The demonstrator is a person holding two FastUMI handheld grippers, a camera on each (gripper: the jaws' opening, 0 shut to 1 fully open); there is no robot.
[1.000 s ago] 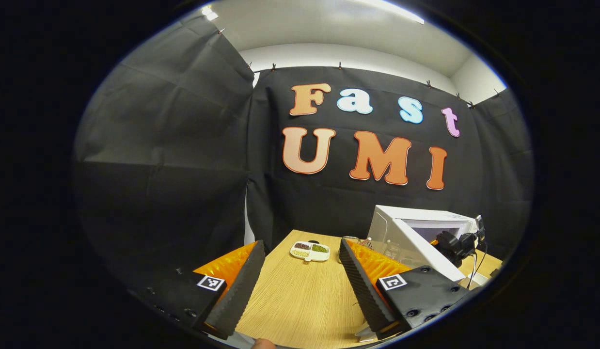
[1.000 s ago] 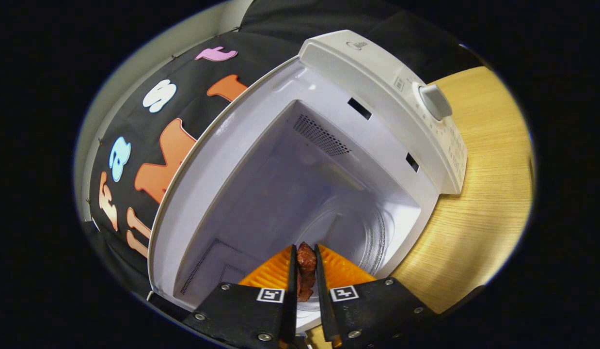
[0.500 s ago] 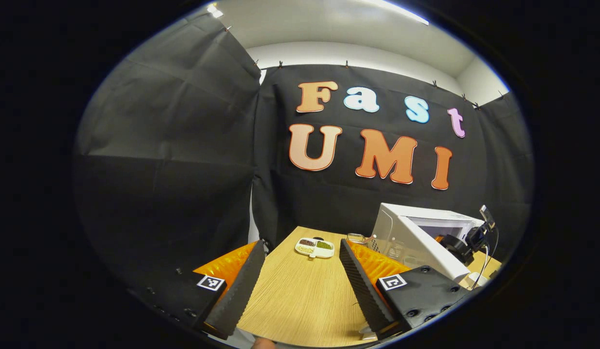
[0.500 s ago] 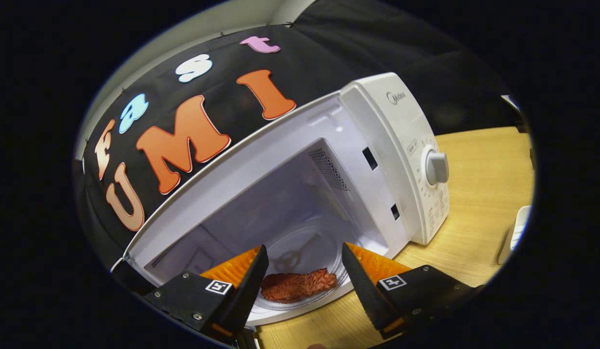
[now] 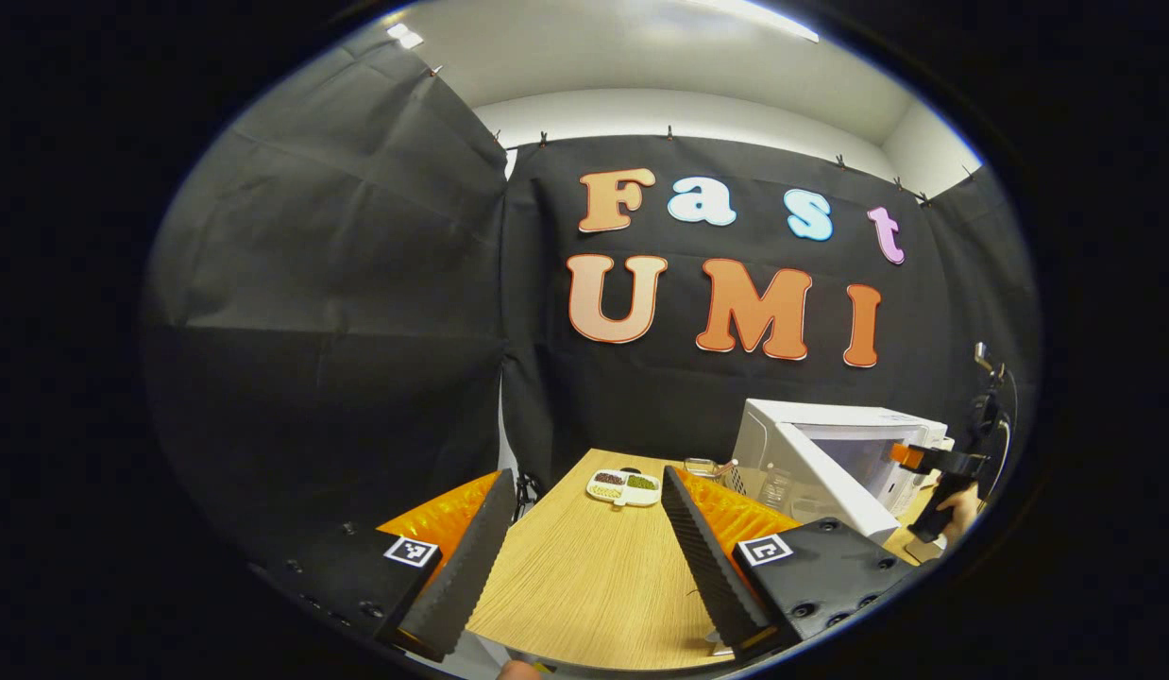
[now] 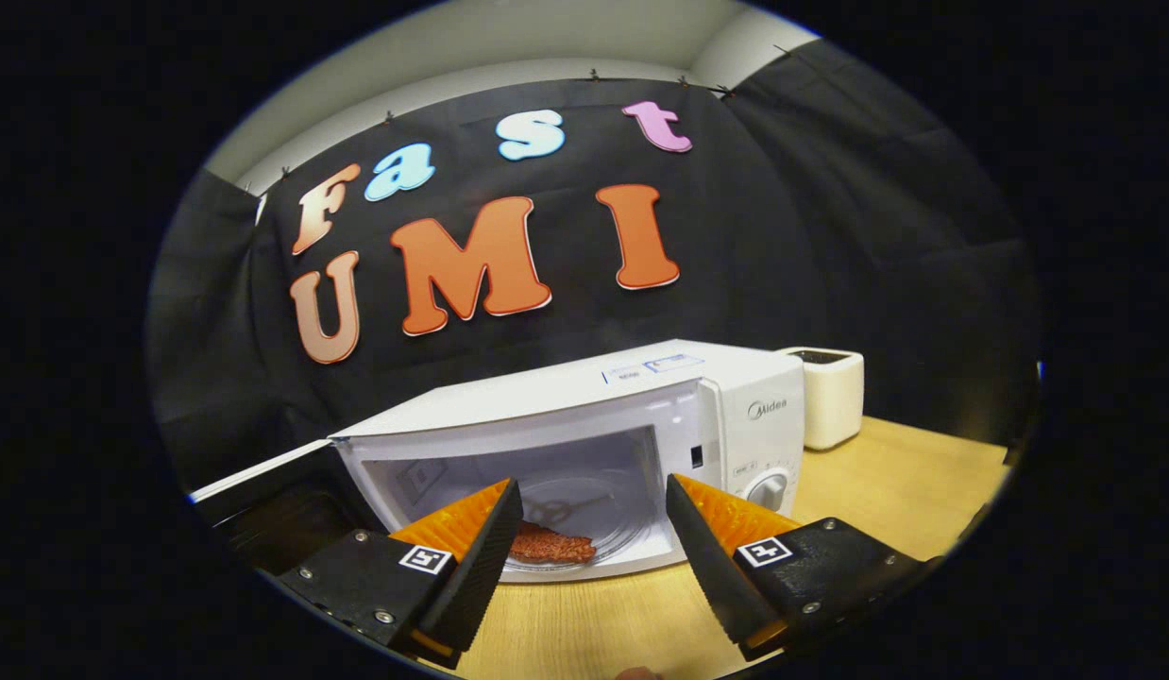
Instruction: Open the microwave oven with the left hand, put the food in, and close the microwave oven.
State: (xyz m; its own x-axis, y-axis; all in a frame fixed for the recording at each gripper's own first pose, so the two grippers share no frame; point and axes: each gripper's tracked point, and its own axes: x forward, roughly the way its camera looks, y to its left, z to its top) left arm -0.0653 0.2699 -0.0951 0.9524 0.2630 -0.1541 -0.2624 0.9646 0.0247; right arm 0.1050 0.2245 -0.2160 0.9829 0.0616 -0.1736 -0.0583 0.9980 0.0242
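Observation:
The white microwave oven [image 6: 641,397] stands on the wooden table with its door [image 6: 263,472] swung wide to the left. A reddish-brown piece of food [image 6: 551,545] lies on the glass turntable [image 6: 594,529] inside. My right gripper [image 6: 594,548] is open, pulled back in front of the cavity, nothing between its fingers. In the left gripper view the microwave oven [image 5: 830,444] sits at the far right with its door [image 5: 825,482] open, and the right gripper [image 5: 934,467] is held by a hand before it. My left gripper [image 5: 584,538] is open over the table, empty.
A small divided dish [image 5: 624,487] with grains and a glass item [image 5: 703,466] sit at the table's [image 5: 584,576] far end. A cream-coloured container [image 6: 832,397] stands right of the microwave. Black cloth walls close in the booth on all sides.
My right gripper let go of the food on the turntable, opened, and drew back out of the microwave, levelling out. The left gripper barely moved.

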